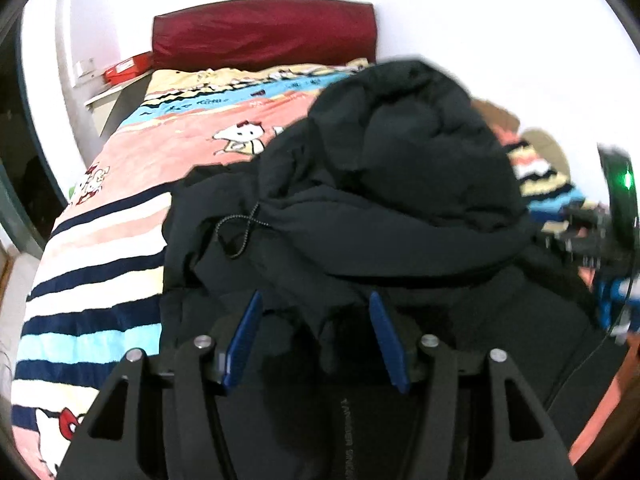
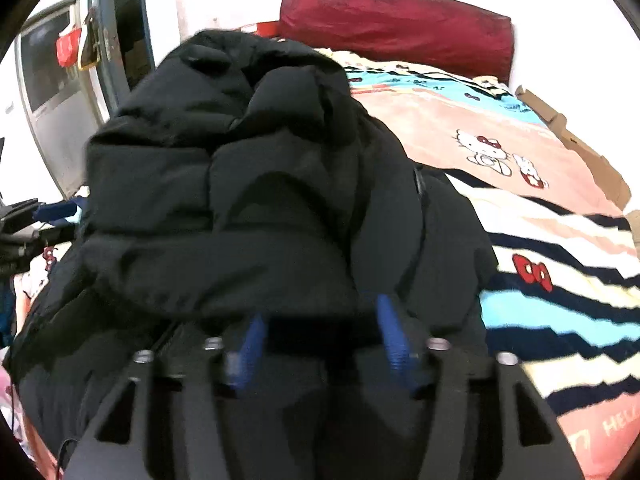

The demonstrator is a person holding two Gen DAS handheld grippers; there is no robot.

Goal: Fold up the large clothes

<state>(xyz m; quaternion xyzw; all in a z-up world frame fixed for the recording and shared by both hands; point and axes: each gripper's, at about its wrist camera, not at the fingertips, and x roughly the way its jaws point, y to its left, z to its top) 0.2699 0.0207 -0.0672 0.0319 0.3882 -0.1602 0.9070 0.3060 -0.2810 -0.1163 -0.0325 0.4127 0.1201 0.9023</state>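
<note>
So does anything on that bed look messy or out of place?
The black jacket looks odd: it sits bunched in a rumpled heap on the striped cartoon bedsheet, hood puffed up, and an elastic drawcord trails loose across it. Nothing looks damaged.

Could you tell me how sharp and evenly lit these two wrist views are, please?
Left wrist view: the black jacket is softly blurred, the other tool at the right edge is smeared, and the wall is blown out white. Right wrist view: blurrier overall, with smeared blue pads; the jacket's folds sink into dark shadow. Both views bend the striped bedspread with fisheye distortion.
</note>
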